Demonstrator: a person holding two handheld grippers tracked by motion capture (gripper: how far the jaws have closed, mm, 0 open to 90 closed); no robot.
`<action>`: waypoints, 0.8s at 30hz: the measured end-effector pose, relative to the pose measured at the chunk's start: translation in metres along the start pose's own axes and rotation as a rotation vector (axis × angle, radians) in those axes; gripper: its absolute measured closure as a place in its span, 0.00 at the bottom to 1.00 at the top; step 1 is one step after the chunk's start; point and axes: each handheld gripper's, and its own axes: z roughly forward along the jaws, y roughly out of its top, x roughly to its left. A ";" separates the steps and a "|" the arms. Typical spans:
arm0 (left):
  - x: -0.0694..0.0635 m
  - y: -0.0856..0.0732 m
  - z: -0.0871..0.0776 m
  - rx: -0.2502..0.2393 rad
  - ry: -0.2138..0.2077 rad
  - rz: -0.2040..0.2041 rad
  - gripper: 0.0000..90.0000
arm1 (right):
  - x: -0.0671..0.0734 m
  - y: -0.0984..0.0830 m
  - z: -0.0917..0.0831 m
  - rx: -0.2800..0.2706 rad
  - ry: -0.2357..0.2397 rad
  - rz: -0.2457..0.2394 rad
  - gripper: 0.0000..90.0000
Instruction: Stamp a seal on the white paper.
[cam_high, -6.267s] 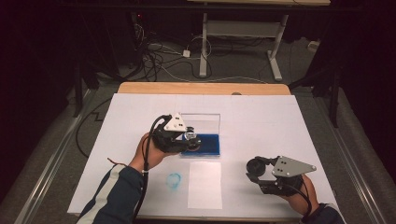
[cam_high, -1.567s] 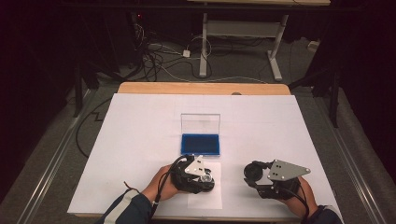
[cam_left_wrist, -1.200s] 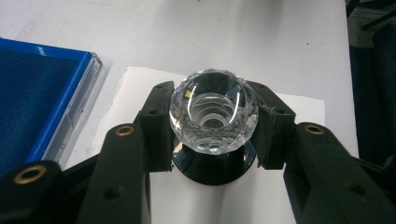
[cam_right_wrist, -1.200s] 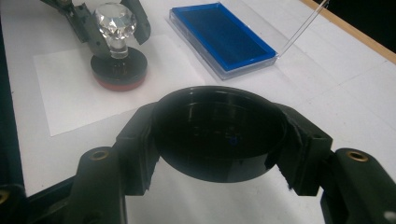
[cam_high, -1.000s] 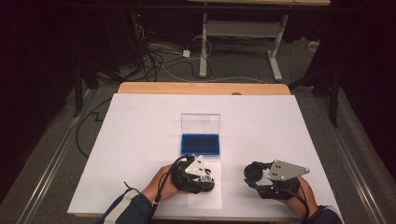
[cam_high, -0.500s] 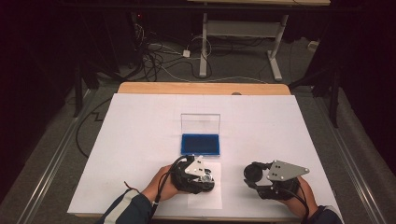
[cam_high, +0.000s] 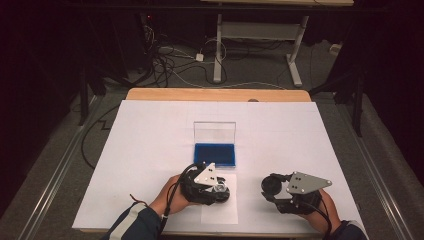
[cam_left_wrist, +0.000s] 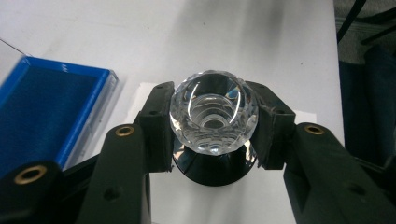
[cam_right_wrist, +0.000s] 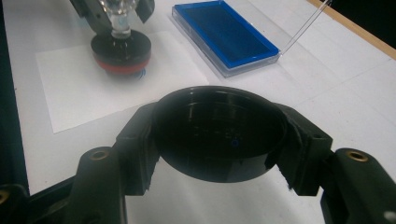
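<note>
My left tool (cam_left_wrist: 212, 140) is clamped on the faceted crystal knob (cam_left_wrist: 214, 112) of a stamp, pads pinching it from both sides. That grip on the knob lets me press the stamp straight down: its black base (cam_right_wrist: 120, 50), with a red band round the bottom, sits flat on the paper sheet (cam_right_wrist: 70, 93), which I judge is there to take the print. In the high view the left tool (cam_high: 216, 189) and stamp are at about 6 o'clock on the surface (cam_high: 150, 130), just below the blue pad.

My right tool (cam_right_wrist: 219, 140) is closed around a round black cap (cam_right_wrist: 218, 135), hollow side up. I take it for the stamp's cover, held aside so it stays clear of the pressing and ready to go back on. In the high view the right tool (cam_high: 274, 187) sits at about 5 o'clock, well apart from the left.

The blue ink pad (cam_high: 214, 154) lies near the centre, its clear lid (cam_high: 214, 133) standing open at the 12 o'clock edge, so the ink stays within reach.
</note>
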 end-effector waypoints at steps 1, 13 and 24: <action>0.000 0.001 -0.002 -0.006 0.002 -0.001 0.60 | 0.000 0.000 0.000 0.000 -0.002 0.001 0.43; -0.002 0.002 -0.003 -0.008 0.008 0.012 0.60 | 0.000 0.000 0.000 0.001 -0.001 -0.001 0.43; -0.004 -0.002 0.009 0.023 -0.003 0.015 0.60 | 0.000 0.000 0.000 0.002 -0.001 -0.001 0.43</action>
